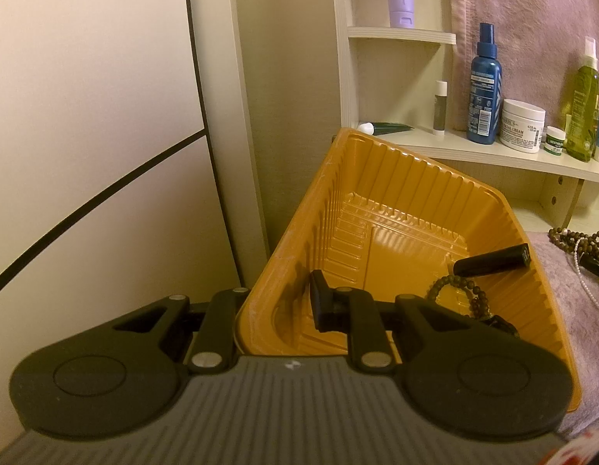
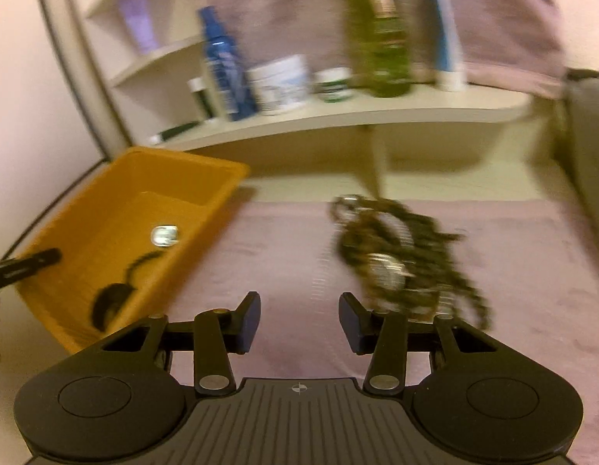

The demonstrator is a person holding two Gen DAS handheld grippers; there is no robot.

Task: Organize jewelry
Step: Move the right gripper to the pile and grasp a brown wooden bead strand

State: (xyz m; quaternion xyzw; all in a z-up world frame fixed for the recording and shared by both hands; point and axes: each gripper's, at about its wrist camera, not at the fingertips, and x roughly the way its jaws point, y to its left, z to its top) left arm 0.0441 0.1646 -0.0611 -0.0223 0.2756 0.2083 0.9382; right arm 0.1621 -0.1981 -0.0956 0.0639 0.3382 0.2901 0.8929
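From the right wrist, blurred: looks down along the right gripper (image 2: 299,317), released, with a clear gap between its fingers and nothing in that gap. Just ahead and a little to the right, on the pink cloth (image 2: 260,263) over the surface, finds the jewelry pile (image 2: 400,259), a tangle of dark beaded strands with something round and silvery at its middle. Runs slantwise, from far left to near right, so not square to the gap of the fingers. Probably calls for a short reach forward and rightward, perhaps with a slight roll of the wrist to straddle the strands.

To the left of the pile and well apart from it, shows the orange tray (image 2: 206,178), tilted.

From the left wrist: looks along the left gripper (image 1: 278,306), clenched on the near wall of the orange tray (image 1: 338,178), one finger inside and the other hidden outside. Already holds, inside, a beaded bracelet (image 1: 454,290) and a black tube (image 1: 493,259). Catches the pile (image 1: 582,248) only at the far right edge.

Judged from this: nearer to the right hand, and free for it alone, with the left busy at the tray.
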